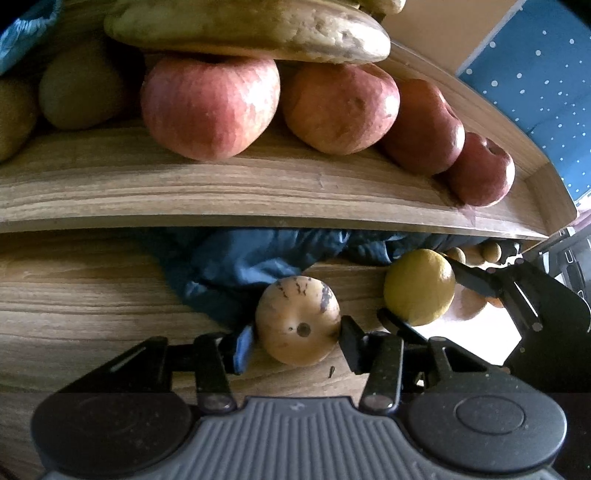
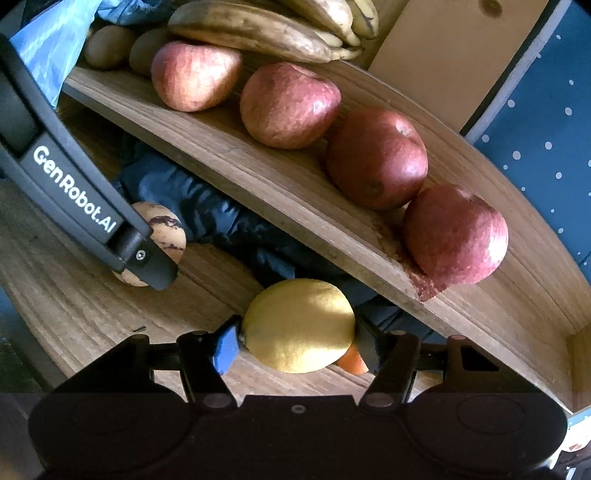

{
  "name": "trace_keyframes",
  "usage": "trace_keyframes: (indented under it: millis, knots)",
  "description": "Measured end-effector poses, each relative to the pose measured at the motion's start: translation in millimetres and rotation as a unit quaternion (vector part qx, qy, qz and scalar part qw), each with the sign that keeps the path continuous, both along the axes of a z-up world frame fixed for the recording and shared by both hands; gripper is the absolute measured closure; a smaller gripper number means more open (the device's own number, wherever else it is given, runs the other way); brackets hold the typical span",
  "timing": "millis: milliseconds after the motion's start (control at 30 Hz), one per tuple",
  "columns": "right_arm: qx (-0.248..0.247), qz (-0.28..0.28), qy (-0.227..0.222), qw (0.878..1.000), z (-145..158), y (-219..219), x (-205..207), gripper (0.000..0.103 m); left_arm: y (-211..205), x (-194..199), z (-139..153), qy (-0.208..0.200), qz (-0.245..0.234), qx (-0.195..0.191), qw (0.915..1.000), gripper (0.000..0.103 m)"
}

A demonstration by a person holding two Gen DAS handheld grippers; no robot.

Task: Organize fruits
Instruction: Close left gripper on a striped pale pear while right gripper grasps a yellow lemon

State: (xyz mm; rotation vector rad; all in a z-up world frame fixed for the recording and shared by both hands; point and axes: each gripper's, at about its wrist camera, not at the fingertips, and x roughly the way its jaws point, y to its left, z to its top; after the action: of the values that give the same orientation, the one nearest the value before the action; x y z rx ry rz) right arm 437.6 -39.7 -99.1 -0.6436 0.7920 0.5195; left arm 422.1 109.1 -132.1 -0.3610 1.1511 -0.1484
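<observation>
My left gripper (image 1: 297, 336) is shut on a tan round fruit with dark streaks (image 1: 297, 321), just above the lower wooden shelf (image 1: 92, 295). The same fruit (image 2: 162, 229) shows in the right wrist view, partly hidden behind the left gripper's finger (image 2: 144, 258). My right gripper (image 2: 295, 343) is shut on a yellow lemon (image 2: 299, 325), which also shows in the left wrist view (image 1: 419, 286). Several red apples (image 1: 210, 107) (image 2: 376, 158) sit in a row on the upper shelf (image 1: 221, 195), with bananas (image 1: 243, 29) (image 2: 258, 29) behind them.
Kiwis (image 1: 77, 88) (image 2: 110, 46) lie at the upper shelf's left end. A dark blue cloth or bag (image 1: 251, 258) (image 2: 207, 206) lies at the back of the lower shelf. An orange fruit (image 2: 352, 360) peeks out under the lemon. A dotted blue wall (image 2: 535, 155) is at right.
</observation>
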Motion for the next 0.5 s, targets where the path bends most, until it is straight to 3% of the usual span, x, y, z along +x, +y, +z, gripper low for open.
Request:
trace_keyframes:
  millis: [500]
  knots:
    - [0.028,-0.009,0.000,1.000,20.2,-9.4,-34.2,0.038,-16.3,-23.3,7.8,-0.002,-0.026,0.010,0.9996,0.051]
